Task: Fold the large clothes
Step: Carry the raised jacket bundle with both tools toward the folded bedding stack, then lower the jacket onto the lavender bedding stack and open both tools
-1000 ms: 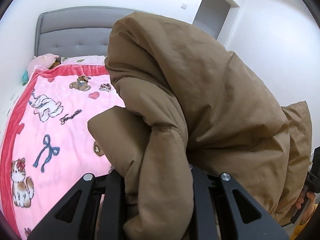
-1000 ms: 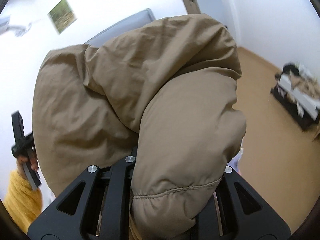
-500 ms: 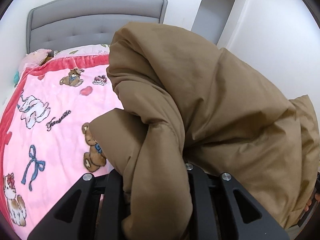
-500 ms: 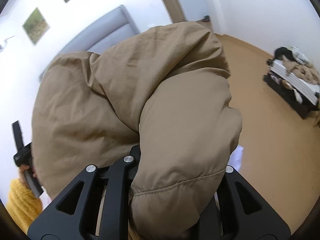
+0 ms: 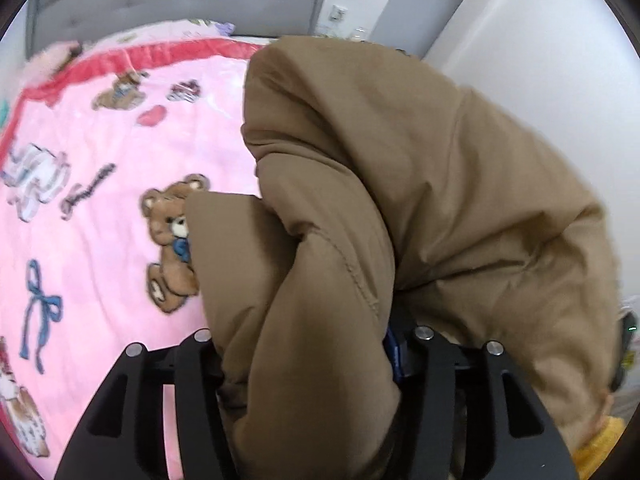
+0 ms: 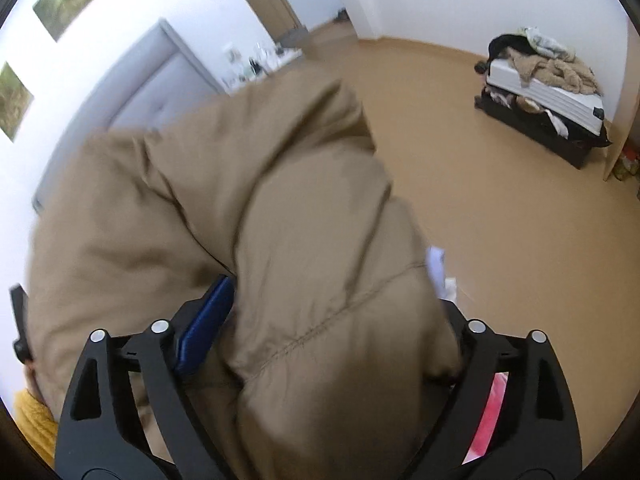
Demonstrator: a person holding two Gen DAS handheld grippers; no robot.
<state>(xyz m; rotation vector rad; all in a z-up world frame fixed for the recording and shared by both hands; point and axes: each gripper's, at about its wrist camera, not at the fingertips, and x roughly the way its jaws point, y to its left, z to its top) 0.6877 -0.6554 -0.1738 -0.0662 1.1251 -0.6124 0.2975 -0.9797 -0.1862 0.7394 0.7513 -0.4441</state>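
Note:
A bulky brown puffer jacket [image 5: 420,184] hangs bunched between both grippers above the bed. My left gripper [image 5: 308,344] is shut on a thick padded fold of it; the fingertips are buried in fabric. The jacket fills the right wrist view [image 6: 248,216] too. My right gripper [image 6: 320,320] is shut on another padded fold, with one blue pad [image 6: 206,320] showing at the left. The other hand's gripper shows at the left edge of the right wrist view [image 6: 18,324].
A pink blanket [image 5: 100,208] with bears and bows covers the bed, with a grey headboard [image 5: 180,4] behind. The right wrist view shows tan floor [image 6: 520,240], a suitcase piled with clothes [image 6: 540,92] at the far right, and a nightstand [image 6: 264,60] by the headboard.
Both grippers have tilted down and moved forward with the jacket. The bed and floor fill more of the views, and the jacket sits lower over the blanket.

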